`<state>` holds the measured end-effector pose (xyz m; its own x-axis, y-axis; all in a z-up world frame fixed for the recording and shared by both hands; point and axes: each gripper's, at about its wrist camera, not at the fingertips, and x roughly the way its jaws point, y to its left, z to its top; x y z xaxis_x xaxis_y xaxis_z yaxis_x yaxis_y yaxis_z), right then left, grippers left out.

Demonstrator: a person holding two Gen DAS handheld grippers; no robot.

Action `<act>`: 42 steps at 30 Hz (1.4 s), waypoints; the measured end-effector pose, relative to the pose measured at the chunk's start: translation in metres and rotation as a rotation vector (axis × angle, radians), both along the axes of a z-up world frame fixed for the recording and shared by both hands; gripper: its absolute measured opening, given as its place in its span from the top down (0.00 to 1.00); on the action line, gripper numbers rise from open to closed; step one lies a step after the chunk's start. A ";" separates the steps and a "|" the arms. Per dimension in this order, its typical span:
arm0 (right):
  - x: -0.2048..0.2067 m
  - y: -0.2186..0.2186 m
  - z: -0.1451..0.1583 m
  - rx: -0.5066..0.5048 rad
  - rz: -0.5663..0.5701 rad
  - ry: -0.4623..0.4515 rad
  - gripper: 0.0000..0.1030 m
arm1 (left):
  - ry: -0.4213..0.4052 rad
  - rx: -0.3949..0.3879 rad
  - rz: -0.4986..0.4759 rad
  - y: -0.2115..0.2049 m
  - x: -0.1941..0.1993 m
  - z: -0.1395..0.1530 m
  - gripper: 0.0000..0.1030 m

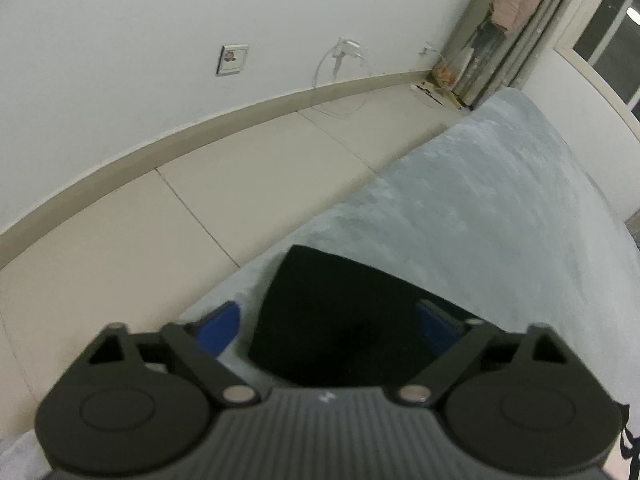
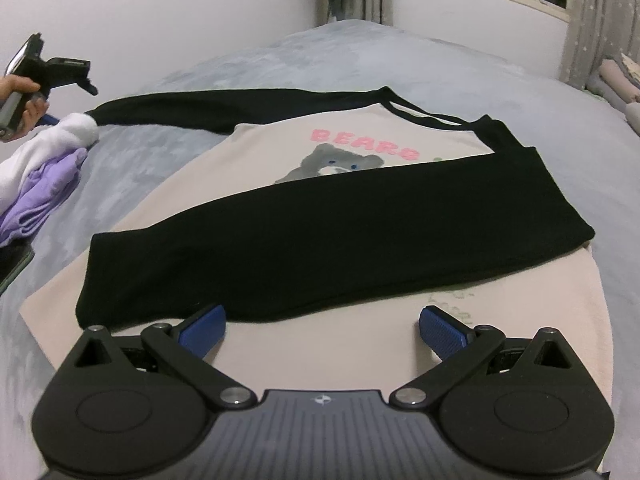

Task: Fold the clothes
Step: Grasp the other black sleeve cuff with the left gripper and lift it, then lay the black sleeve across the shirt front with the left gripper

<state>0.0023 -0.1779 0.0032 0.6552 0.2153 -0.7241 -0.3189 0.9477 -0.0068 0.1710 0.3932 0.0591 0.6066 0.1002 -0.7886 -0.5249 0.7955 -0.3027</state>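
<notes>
Black sleeve end (image 1: 332,316) lies between the unclenched left gripper (image 1: 334,320); right gripper (image 2: 322,330) gapes over the shirt (image 2: 360,344).

Dim, soft, fisheye-warped, slightly blurred.

Bed far half: bare grey blanket (image 2: 320,64), open to pass.
Left edge: folded clothes pile (image 2: 44,176) blocks (white over purple).
Floor (image 1: 200,200) beside bed: open up to the wall.
</notes>
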 end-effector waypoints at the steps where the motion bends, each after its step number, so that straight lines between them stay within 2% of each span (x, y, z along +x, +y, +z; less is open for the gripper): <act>1: 0.000 0.001 0.000 -0.003 0.005 0.000 0.00 | 0.010 0.013 -0.012 -0.002 0.001 -0.003 0.34; 2: 0.000 0.003 -0.001 -0.006 0.010 -0.001 0.00 | 0.022 0.032 -0.023 -0.004 0.004 -0.006 0.37; 3: 0.000 0.004 -0.001 -0.008 0.013 -0.001 0.00 | 0.033 0.054 -0.028 -0.006 0.005 -0.008 0.45; 6: -0.001 0.005 -0.002 -0.012 0.015 -0.002 0.00 | 0.039 0.107 -0.036 -0.011 0.008 -0.008 0.84; 7: 0.000 0.005 -0.002 -0.012 0.015 -0.001 0.00 | 0.036 0.116 -0.041 -0.012 0.008 -0.007 0.90; 9: 0.000 0.005 -0.002 -0.013 0.015 -0.001 0.00 | 0.033 0.151 -0.057 -0.017 0.009 -0.001 0.92; 15: -0.001 0.007 -0.001 -0.016 0.020 -0.003 0.00 | -0.005 0.317 -0.063 -0.045 0.004 0.027 0.93; 18: -0.001 0.006 0.000 -0.013 0.021 -0.006 0.00 | -0.053 0.384 -0.075 -0.067 -0.004 0.048 0.93; 23: -0.002 0.004 0.003 0.003 0.016 -0.013 0.00 | -0.214 0.394 -0.167 -0.118 -0.029 0.097 0.93; 26: -0.002 0.000 0.006 0.020 0.003 -0.017 0.00 | -0.340 0.392 -0.276 -0.160 -0.051 0.125 0.93; 31: 0.003 -0.013 0.010 0.052 -0.059 -0.018 0.00 | -0.486 0.333 -0.507 -0.253 -0.085 0.157 0.92; 34: 0.007 -0.032 0.014 0.113 -0.133 -0.022 0.00 | -0.527 0.286 -0.675 -0.320 -0.108 0.157 0.92; 35: 0.009 -0.040 0.016 0.139 -0.164 -0.022 0.00 | -0.527 0.264 -0.733 -0.342 -0.115 0.151 0.91; 38: 0.013 -0.063 0.018 0.206 -0.251 -0.020 0.00 | -0.488 0.176 -0.879 -0.396 -0.127 0.123 0.81; 39: 0.014 -0.070 0.018 0.225 -0.279 -0.018 0.00 | -0.465 0.135 -0.903 -0.406 -0.129 0.112 0.68; 40: 0.015 -0.076 0.018 0.243 -0.301 -0.015 0.00 | -0.442 0.097 -0.911 -0.412 -0.130 0.102 0.64; 42: 0.017 -0.087 0.016 0.280 -0.328 -0.005 0.00 | -0.404 0.018 -0.903 -0.413 -0.130 0.084 0.64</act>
